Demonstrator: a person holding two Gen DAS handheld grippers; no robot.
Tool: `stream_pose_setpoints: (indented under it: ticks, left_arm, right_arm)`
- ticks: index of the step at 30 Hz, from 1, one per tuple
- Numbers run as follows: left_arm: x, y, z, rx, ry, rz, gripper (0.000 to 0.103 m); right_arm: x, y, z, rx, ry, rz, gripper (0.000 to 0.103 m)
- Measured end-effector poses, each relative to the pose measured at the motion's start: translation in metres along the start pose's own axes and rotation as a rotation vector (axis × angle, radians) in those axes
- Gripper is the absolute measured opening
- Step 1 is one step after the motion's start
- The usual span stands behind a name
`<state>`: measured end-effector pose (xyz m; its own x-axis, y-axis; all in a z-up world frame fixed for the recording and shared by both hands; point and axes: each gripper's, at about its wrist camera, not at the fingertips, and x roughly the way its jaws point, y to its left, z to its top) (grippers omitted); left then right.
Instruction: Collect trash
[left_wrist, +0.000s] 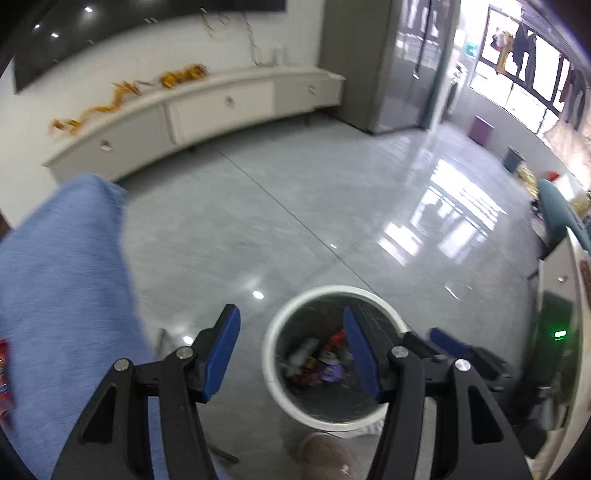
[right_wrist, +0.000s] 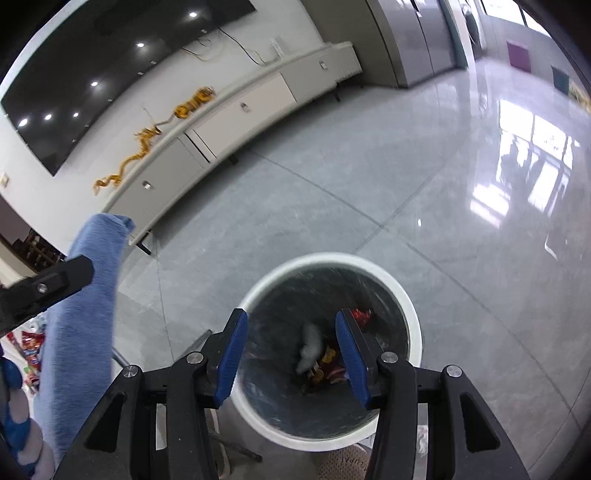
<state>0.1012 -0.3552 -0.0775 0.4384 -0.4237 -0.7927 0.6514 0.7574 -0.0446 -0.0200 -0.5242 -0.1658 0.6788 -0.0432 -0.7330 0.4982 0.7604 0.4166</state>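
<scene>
— What do your hand-held grippers hold?
— Nothing. My left hand-held gripper (left_wrist: 291, 354) and right hand-held gripper (right_wrist: 291, 356) both gape wide.
— And the trash?
— Wrappers (right_wrist: 327, 363) lie inside the white bin (right_wrist: 412, 317), directly below my right fingers.

Bin (right_wrist: 413, 321) mouth lies open under the spread jaws; blue cloth (right_wrist: 85, 295) crowds nine o'clock, bare floor (right_wrist: 406, 184) toward twelve.

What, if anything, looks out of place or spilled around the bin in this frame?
Nothing is spilled beside the trash bin: wrappers and a pale crumpled piece lie inside it. The oddity is a yellow-orange garland strewn loosely along the white cabinet. Both grippers, left and right, are open and empty.
</scene>
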Motion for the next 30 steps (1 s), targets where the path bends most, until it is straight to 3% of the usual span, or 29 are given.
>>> stream_pose_setpoints:
  ticks: [3, 15, 30]
  left_arm:
    - [-0.030, 0.012, -0.009, 0.002, -0.057, 0.063, 0.069]
    - [-0.143, 0.077, -0.054, -0.065, -0.202, 0.216, 0.069]
    - [-0.223, 0.156, -0.104, -0.219, -0.307, 0.242, 0.069]
  right_arm:
    - [-0.024, 0.021, 0.005, -0.037, -0.048, 0.011, 0.050]
    - [-0.094, 0.122, -0.006, -0.204, -0.149, 0.101, 0.052]
    - [-0.134, 0.222, -0.040, -0.392, -0.170, 0.149, 0.052]
